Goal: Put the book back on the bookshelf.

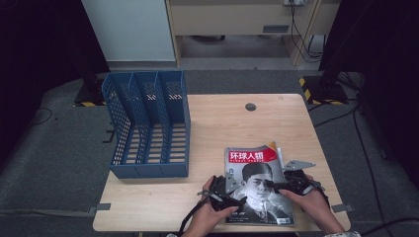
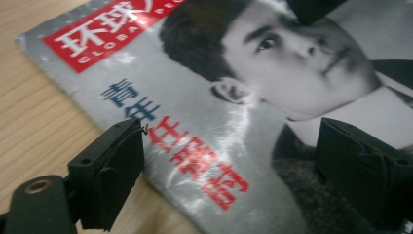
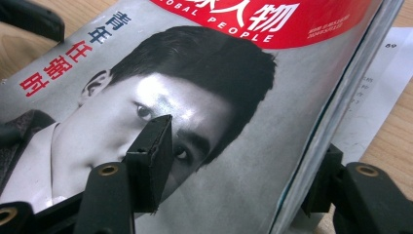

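Observation:
A magazine (image 1: 247, 157) with a grey portrait cover and a red title band lies flat at the front right of the wooden table (image 1: 222, 118). My left gripper (image 1: 225, 190) rests at its left edge. In the left gripper view the magazine (image 2: 195, 97) lies beneath my left gripper (image 2: 234, 141), whose jaws stand wide apart without pressing on it. My right gripper (image 1: 279, 185) is at the magazine's right side. In the right gripper view my right gripper (image 3: 248, 141) straddles the edge of the magazine (image 3: 219, 73), one jaw over the cover and the other beside the page edge, with a gap left.
A blue plastic file rack (image 1: 148, 123) with three slots lies at the table's left. A round cable hole (image 1: 250, 106) sits near the far edge. White printed paper (image 3: 380, 73) pokes out from under the magazine's right side. Both hands rest close to the table's front edge.

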`<act>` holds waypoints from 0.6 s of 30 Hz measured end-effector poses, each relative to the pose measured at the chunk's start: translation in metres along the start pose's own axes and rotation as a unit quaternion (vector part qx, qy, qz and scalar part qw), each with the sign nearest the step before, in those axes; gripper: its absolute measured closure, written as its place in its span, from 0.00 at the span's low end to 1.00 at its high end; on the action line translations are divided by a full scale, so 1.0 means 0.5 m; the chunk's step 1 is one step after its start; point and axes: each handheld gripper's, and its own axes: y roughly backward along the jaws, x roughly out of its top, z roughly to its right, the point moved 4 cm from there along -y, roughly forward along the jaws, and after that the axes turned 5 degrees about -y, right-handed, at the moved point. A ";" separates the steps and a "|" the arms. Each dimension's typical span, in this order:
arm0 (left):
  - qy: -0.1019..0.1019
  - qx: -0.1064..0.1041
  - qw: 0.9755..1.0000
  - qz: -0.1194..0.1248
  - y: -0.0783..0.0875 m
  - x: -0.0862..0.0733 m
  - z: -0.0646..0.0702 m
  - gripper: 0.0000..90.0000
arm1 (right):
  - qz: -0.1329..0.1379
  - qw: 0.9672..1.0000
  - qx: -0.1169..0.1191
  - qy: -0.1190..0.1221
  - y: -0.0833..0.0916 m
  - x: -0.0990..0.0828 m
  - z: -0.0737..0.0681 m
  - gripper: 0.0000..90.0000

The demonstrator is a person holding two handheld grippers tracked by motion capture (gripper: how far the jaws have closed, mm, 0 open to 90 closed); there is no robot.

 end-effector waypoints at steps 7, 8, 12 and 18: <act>0.040 -0.016 0.999 -0.011 0.000 -0.008 -0.022 0.13 | 0.000 1.000 -0.001 0.003 0.000 -0.001 -0.001 0.44; 0.037 -0.019 0.999 -0.010 -0.001 -0.008 -0.022 0.14 | 0.001 1.000 0.000 0.001 -0.001 0.000 -0.001 0.43; 0.033 -0.020 0.999 -0.011 -0.002 -0.006 -0.020 0.14 | -0.001 1.000 0.005 0.011 -0.003 0.001 0.000 0.40; 0.032 -0.020 0.999 -0.011 -0.002 -0.006 -0.020 0.14 | 0.004 1.000 0.010 0.019 -0.005 0.007 -0.006 0.45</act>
